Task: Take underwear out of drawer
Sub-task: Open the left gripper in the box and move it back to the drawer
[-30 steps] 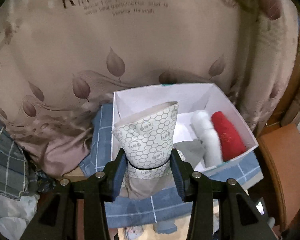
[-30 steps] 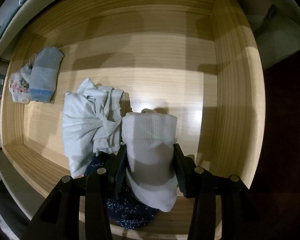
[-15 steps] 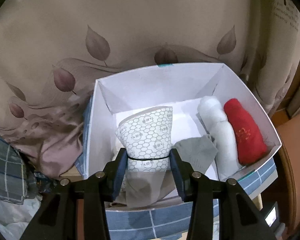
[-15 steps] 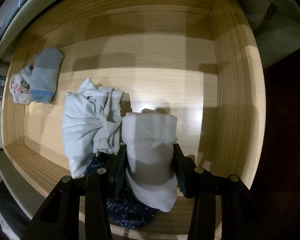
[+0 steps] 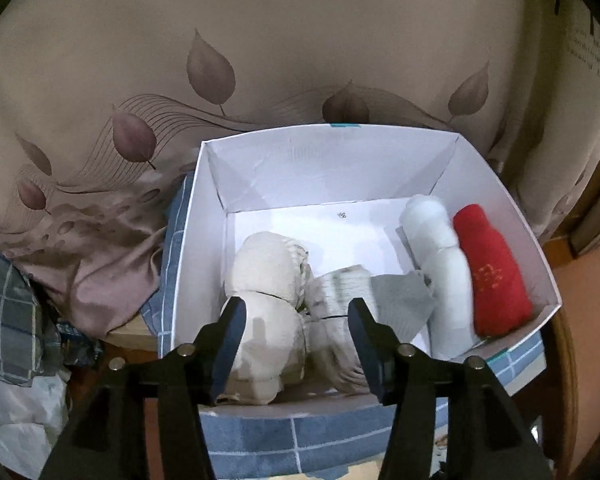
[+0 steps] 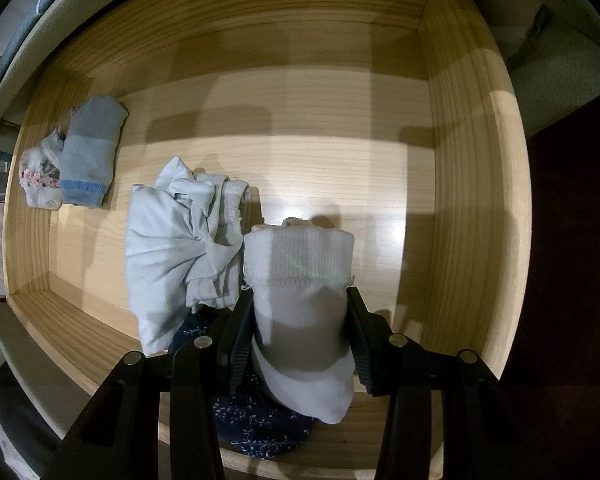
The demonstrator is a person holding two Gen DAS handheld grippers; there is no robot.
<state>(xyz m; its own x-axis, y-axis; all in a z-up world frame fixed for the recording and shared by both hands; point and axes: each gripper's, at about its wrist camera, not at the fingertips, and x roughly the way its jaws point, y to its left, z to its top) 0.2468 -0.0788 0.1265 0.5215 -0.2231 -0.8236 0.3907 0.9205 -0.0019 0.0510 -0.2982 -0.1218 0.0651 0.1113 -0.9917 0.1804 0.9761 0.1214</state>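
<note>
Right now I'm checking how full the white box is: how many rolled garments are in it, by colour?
Cream cloth rolls: 1
Grey hexagon-patterned rolls: 1
White rolls: 1
Red rolls: 1
Total: 4, inside the white cardboard box

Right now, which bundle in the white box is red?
The red roll, far right against the white box wall, beside the white roll; the others are cream or grey.
</note>
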